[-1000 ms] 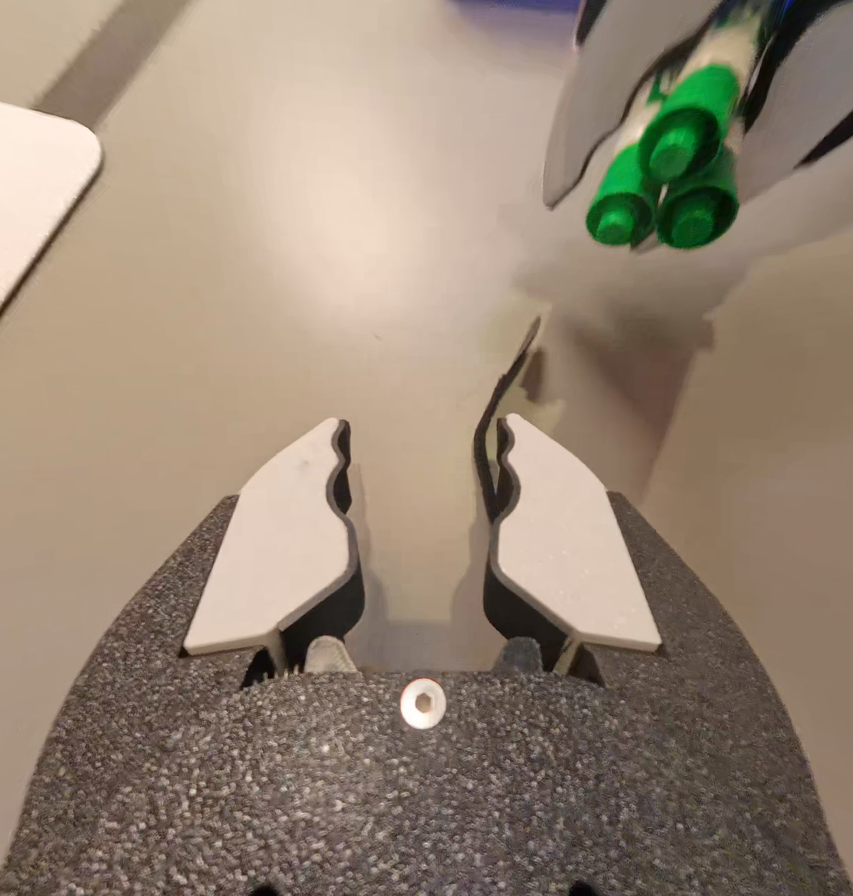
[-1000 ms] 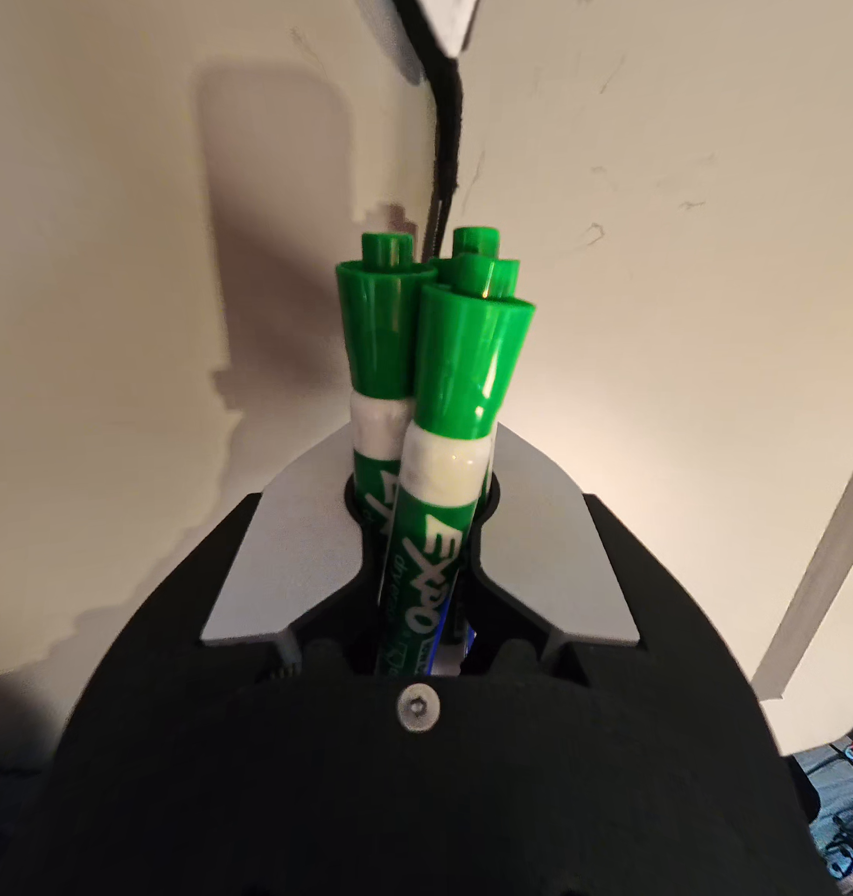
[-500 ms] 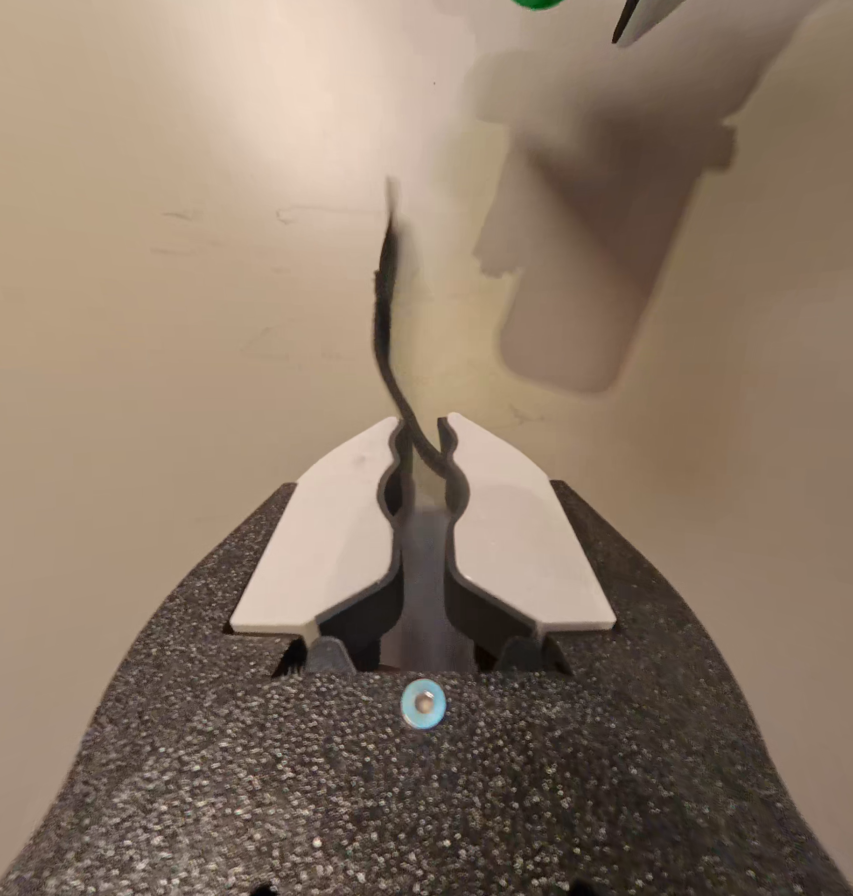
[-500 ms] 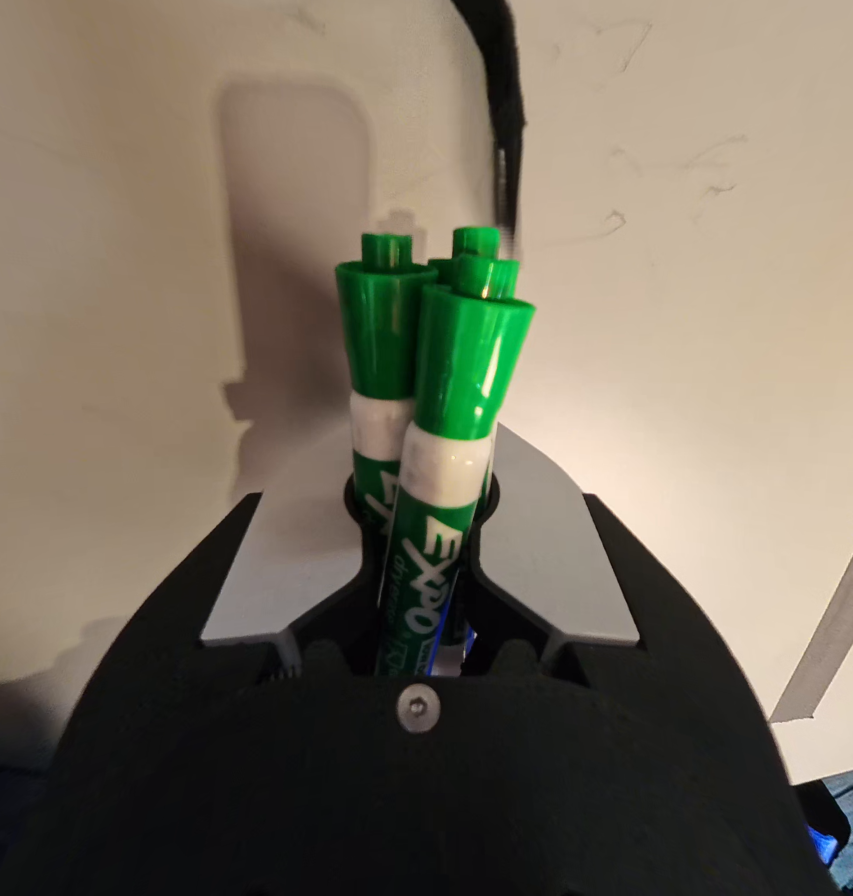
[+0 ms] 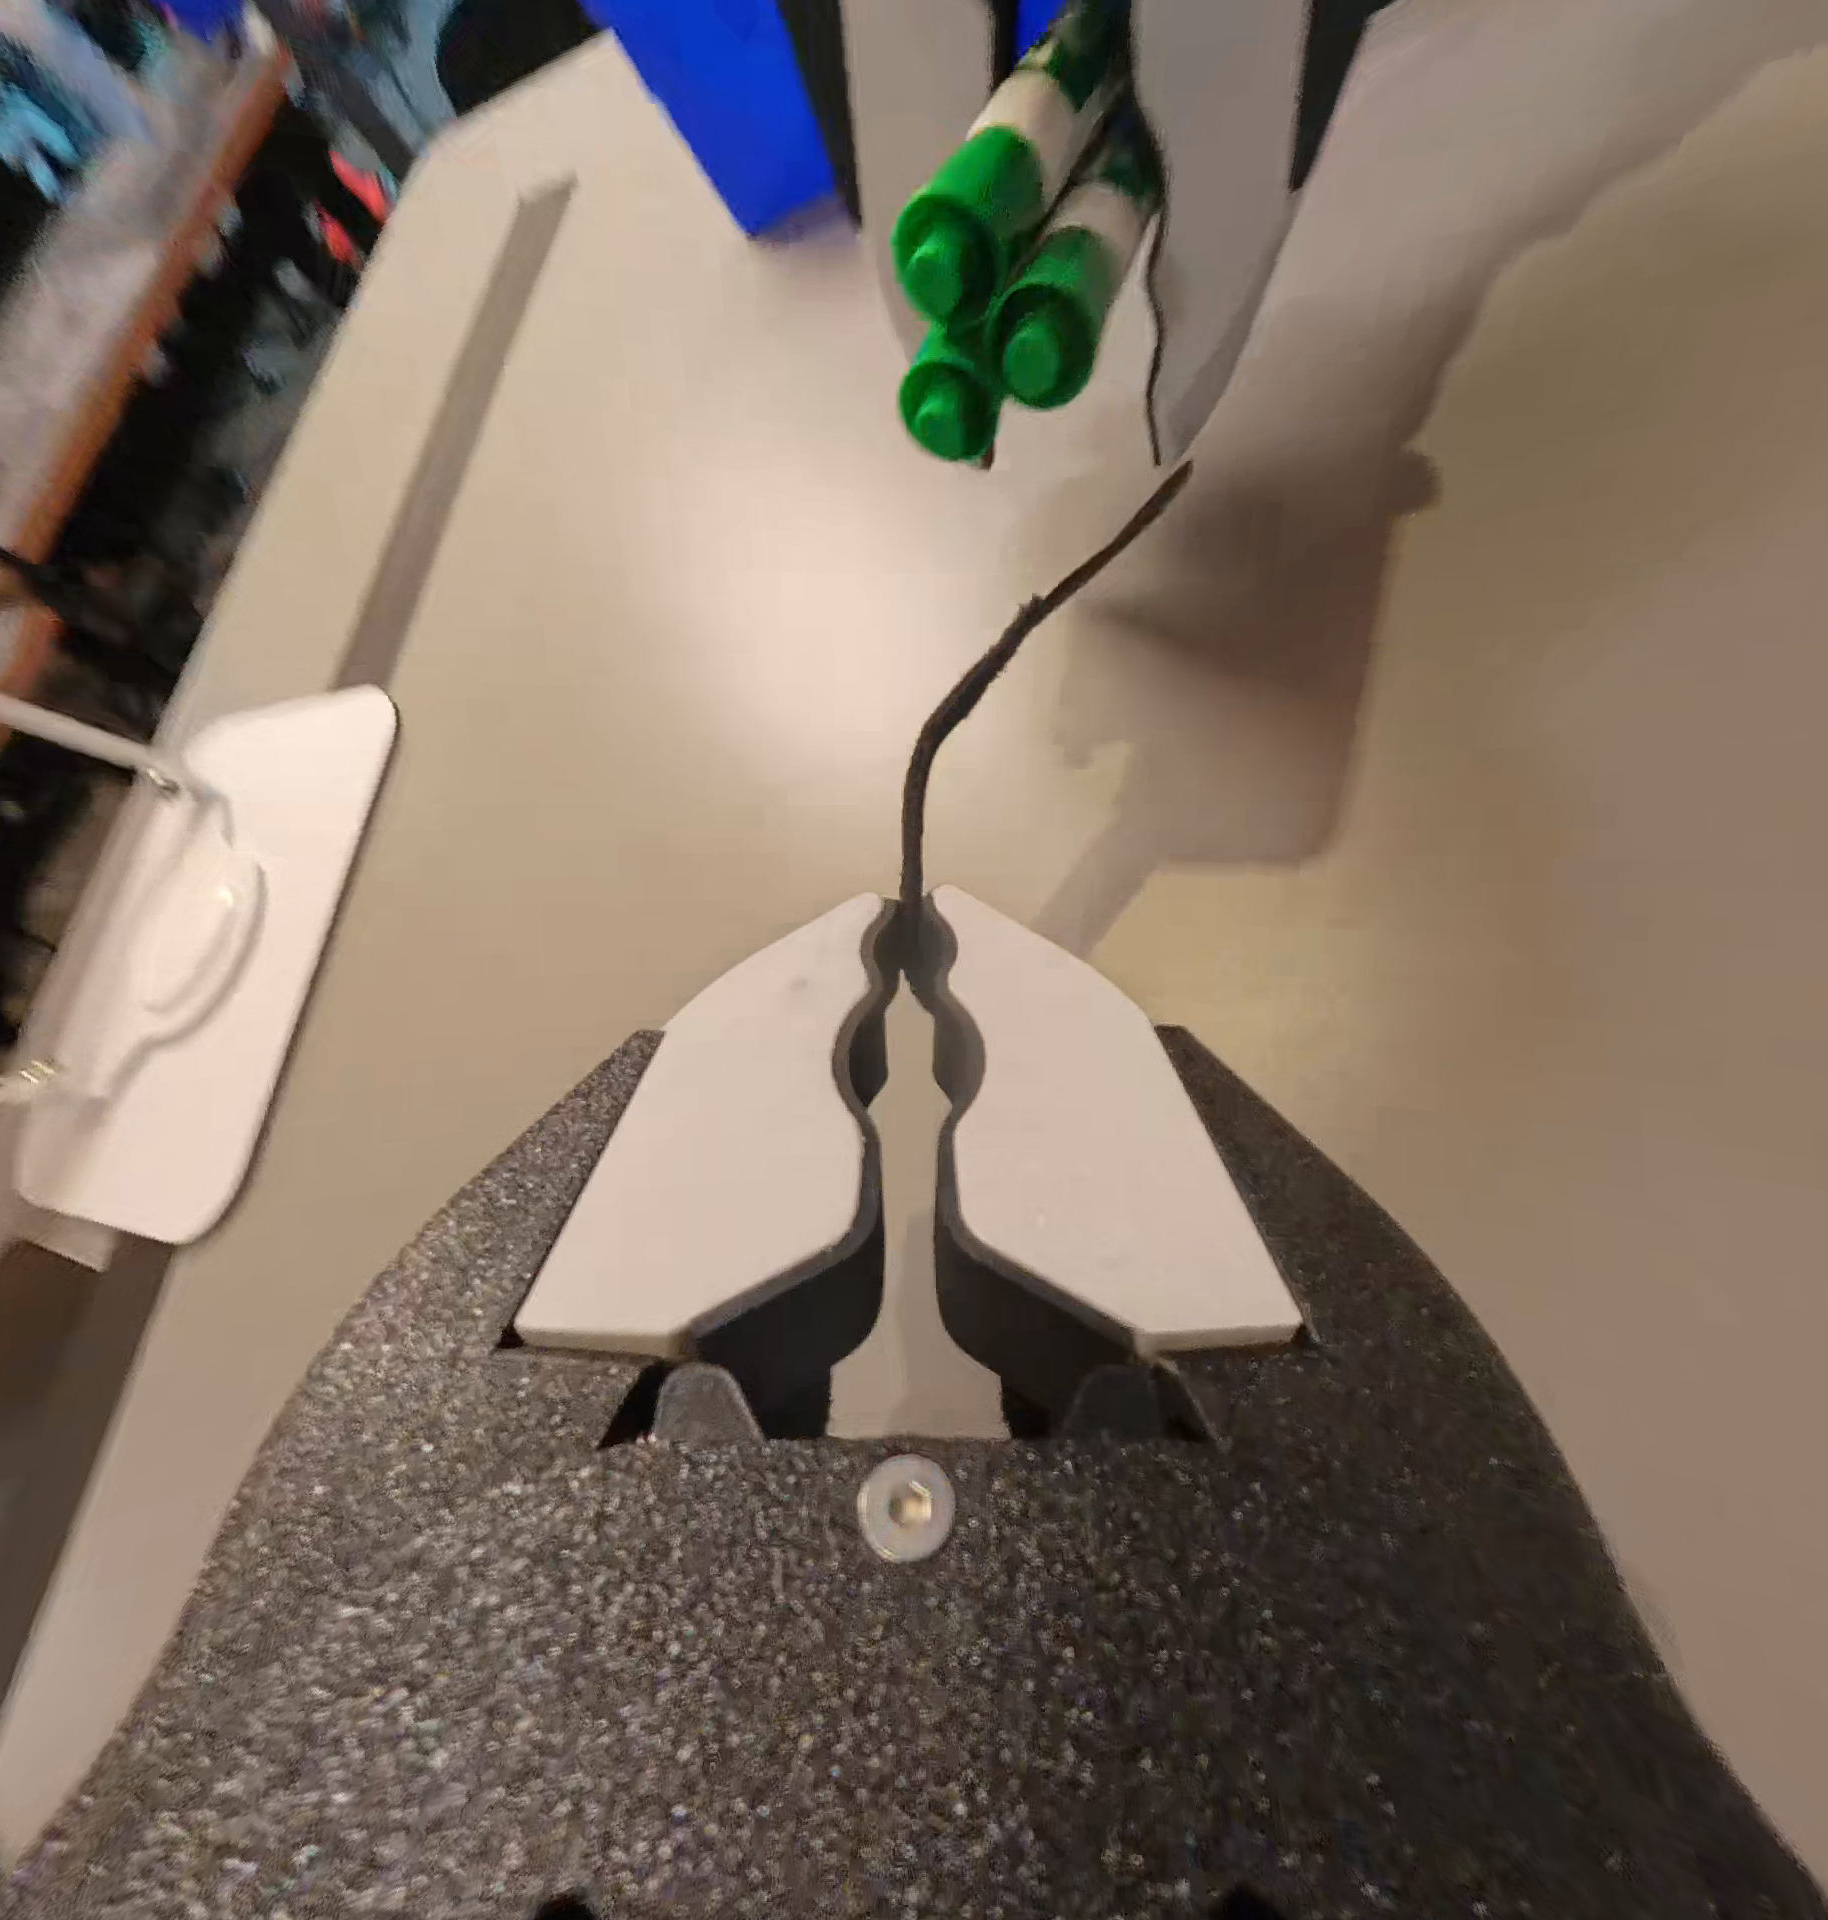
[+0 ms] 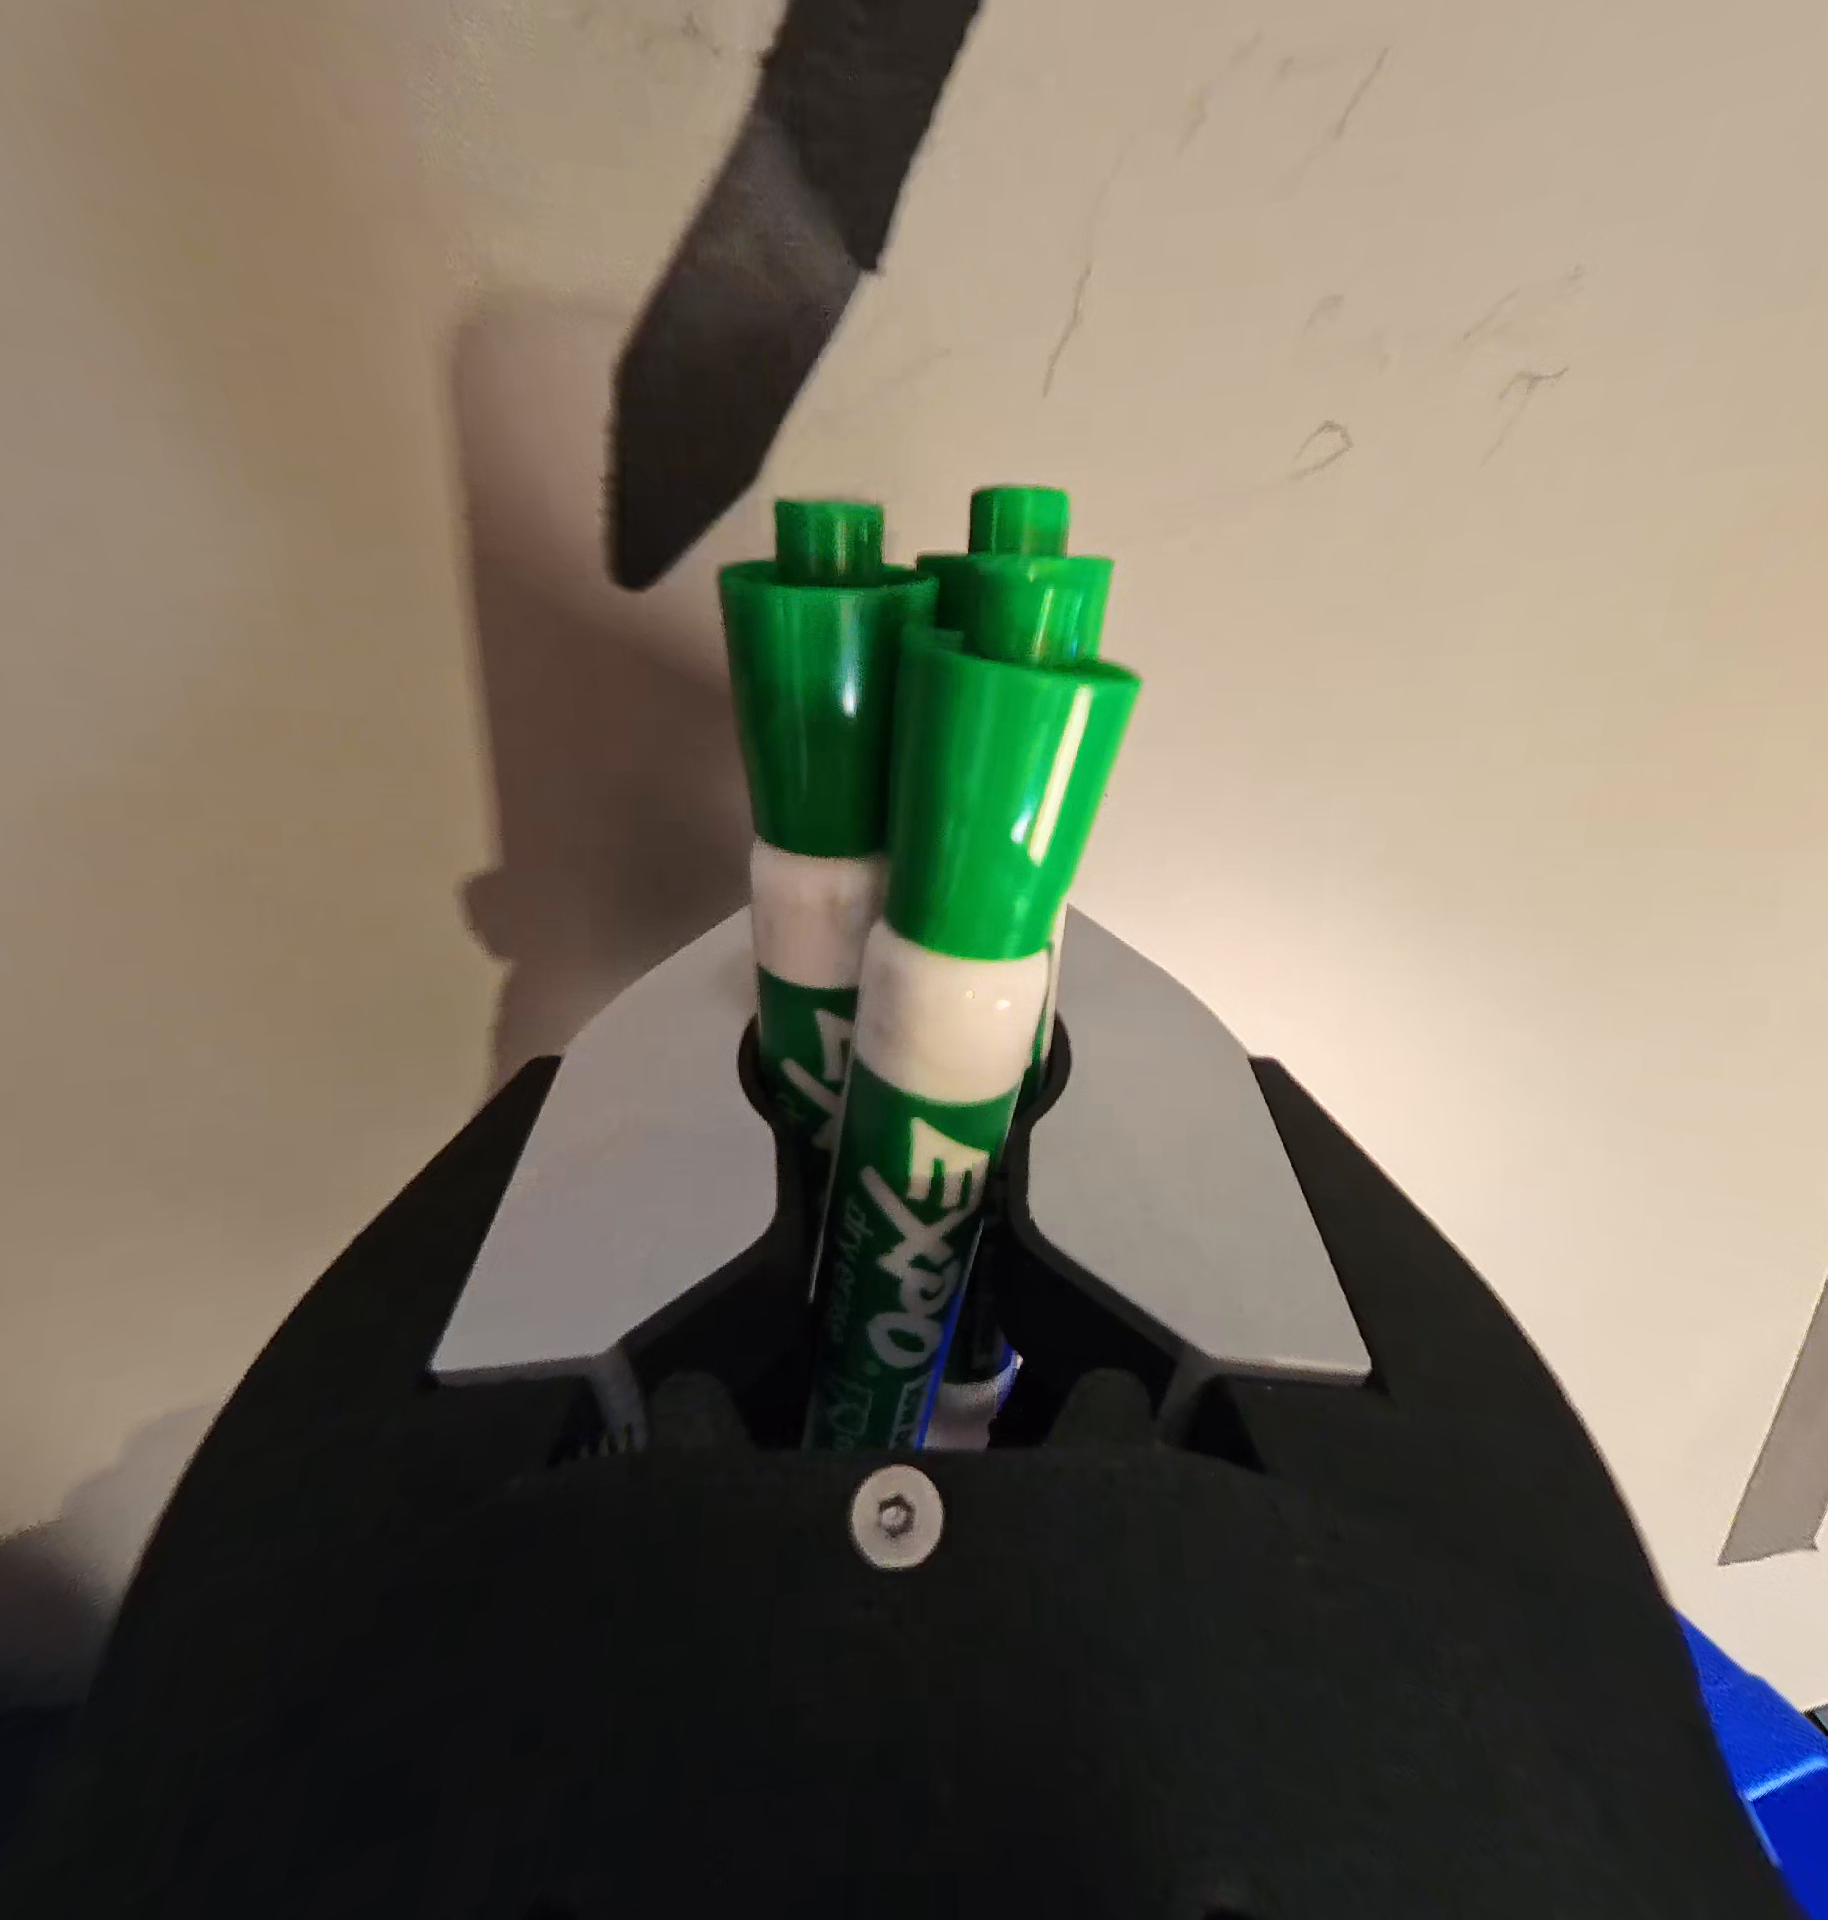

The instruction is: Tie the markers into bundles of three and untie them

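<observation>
**Strap pinched on the left, three green markers clamped on the right**

The left gripper point(image 5: 908, 914) has its two white fingers point(image 5: 754, 1091) clenched on the end of a thin black strap point(image 5: 1003, 644). The strap rises from the fingertips, bends to the right and ends in the air just short of the other tool, above the beige table point(image 5: 598, 582). In the right wrist view the same strap point(image 6: 744, 312) shows as a broad, dark, blurred band hanging from the top edge, its tip just beside the left-hand marker cap; whether it touches the cap cannot be told.

The right gripper point(image 6: 905, 997) grasps a bundle of three green dry-erase markers point(image 6: 951, 831), the fingers point(image 6: 619, 1174) closed round the printed barrels, with the green caps and white collars standing out past the fingertips. From the left wrist view the three markers point(image 5: 993, 301) are seen cap-end on, held above the table towards its far edge, with the right gripper's pale fingers on either side.

A blue container point(image 5: 744, 114) stands at the far edge of the table behind the markers. Near the table's left edge lies a flat white plate point(image 5: 266, 914) with a raised oval in its middle and thin white cables running to it. A grey strip point(image 5: 442, 436) runs along the tabletop towards the far left corner.
</observation>
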A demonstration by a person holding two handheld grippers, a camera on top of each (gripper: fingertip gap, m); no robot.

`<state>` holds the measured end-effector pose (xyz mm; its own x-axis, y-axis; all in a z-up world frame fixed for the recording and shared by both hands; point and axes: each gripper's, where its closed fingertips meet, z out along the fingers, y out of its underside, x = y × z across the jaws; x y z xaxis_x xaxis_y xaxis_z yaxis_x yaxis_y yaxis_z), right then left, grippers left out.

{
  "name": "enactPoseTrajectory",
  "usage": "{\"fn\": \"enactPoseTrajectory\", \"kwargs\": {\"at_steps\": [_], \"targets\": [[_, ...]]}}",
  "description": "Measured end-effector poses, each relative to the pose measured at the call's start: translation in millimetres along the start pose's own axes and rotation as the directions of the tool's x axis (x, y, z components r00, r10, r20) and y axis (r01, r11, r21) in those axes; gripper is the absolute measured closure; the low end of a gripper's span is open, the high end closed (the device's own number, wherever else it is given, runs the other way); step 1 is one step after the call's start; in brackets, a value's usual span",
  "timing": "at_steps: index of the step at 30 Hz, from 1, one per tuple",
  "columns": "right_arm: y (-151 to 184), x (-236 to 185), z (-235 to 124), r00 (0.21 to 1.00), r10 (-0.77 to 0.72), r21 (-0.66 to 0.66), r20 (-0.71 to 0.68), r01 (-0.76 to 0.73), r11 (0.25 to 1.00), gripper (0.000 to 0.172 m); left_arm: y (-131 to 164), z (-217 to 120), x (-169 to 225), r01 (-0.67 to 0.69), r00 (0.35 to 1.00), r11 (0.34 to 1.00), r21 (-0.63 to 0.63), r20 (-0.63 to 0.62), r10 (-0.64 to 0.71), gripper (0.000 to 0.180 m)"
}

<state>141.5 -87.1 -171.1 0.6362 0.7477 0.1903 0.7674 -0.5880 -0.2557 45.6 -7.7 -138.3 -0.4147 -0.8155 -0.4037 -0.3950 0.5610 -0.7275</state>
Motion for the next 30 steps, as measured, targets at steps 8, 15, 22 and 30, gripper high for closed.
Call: {"fn": "enactPoseTrajectory", "kwargs": {"at_steps": [8, 15, 22, 30], "targets": [[-0.8, -5.6, 5.4, 1.0, -0.011, -0.012, 0.017, 0.011, 1.0, 0.131, 11.4, 2.6, -2.6, -0.268, 0.954, 0.957, -0.116, 0.104, 0.28, 0.177], [10.0, -12.6, 14.5, 0.999, -0.028, -0.102, 0.042, 0.032, 0.994, 0.132, 19.0, 8.9, 1.5, -0.228, 0.968, 0.963, -0.146, 0.071, 0.24, 0.177], [8.2, -20.7, 14.5, 0.996, -0.058, -0.11, 0.065, 0.064, 0.992, 0.132, 26.3, 11.1, 9.6, -0.115, 0.993, 0.971, -0.211, 0.007, 0.119, 0.169], [7.6, -27.8, 13.4, 0.993, -0.09, -0.122, 0.077, 0.099, 0.988, 0.131, 24.9, 9.8, 28.8, -0.075, 0.992, 0.982, -0.173, -0.118, 0.054, 0.138]]}}
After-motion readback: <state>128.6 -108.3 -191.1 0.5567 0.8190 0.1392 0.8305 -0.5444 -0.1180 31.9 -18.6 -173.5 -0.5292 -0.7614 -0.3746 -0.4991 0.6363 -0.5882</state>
